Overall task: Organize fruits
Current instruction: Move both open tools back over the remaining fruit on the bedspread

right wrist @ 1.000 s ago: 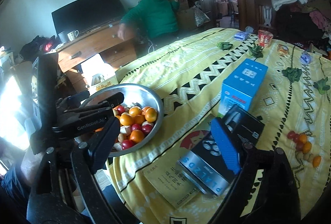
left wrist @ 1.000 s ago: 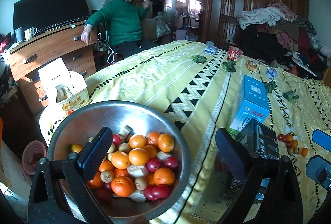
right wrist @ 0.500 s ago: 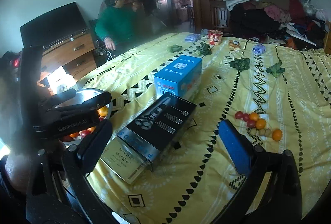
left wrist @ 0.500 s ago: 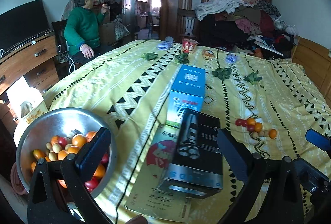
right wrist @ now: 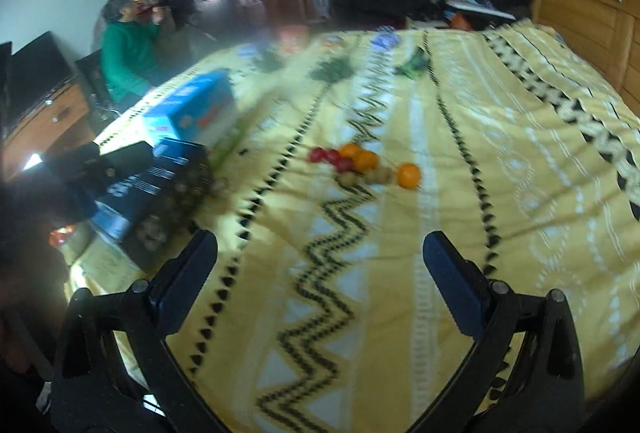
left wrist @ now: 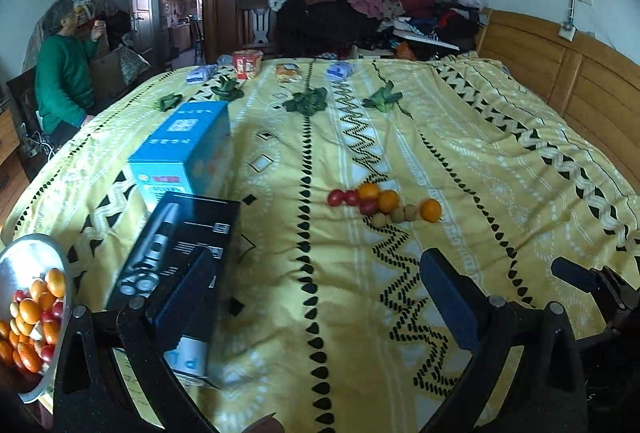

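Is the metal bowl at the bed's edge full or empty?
Partly full. The metal bowl holds a heap of small orange and red fruits, with bare metal showing above them.

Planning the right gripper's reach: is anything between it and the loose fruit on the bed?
Nothing visible. Only bare bedspread lies between the open right gripper and the loose fruit. The black box and blue box sit off to the left.

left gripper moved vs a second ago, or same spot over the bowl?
Yes. The left gripper has swung right, away from the metal bowl, now at the left edge of its view, toward the loose fruit cluster on the bedspread. Jaws open, empty.
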{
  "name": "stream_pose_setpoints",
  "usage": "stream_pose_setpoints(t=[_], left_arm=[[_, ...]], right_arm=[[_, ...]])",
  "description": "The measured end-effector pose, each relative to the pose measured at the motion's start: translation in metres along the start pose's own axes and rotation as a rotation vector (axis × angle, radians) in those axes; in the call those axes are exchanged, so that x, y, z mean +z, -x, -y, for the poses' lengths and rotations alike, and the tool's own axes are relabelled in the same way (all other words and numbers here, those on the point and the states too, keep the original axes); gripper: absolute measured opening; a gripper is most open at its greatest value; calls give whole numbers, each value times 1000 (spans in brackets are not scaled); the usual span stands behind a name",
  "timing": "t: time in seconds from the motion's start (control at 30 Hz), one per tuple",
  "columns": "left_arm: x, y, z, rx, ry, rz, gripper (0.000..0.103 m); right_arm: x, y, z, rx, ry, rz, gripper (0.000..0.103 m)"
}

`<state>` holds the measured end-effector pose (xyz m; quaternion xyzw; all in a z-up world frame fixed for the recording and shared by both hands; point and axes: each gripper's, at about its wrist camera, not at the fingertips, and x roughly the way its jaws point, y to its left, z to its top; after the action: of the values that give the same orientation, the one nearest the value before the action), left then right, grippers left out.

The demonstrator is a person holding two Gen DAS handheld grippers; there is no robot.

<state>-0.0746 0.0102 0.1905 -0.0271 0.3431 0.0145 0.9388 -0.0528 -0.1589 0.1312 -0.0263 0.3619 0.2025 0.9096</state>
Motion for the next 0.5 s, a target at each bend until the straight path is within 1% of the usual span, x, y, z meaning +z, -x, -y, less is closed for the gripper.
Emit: stream_pose_setpoints(t=[0.17, 0.27, 0.4, 0.5], left_arm=[[-17, -50, 30, -41, -46, -86, 103], [-35, -88, 46, -61, -75, -155, 103], [-60, -134, 55, -77, -87, -253, 103], [-76, -158, 56, -71, -79, -296, 103]], right_arm=[[-16, -27, 37, -59, -48, -68, 103], [-25, -49, 55, -87, -64, -108, 103], [-37, -78, 73, -116, -60, -158, 103], [-43, -94, 83, -134, -60, -184, 103]])
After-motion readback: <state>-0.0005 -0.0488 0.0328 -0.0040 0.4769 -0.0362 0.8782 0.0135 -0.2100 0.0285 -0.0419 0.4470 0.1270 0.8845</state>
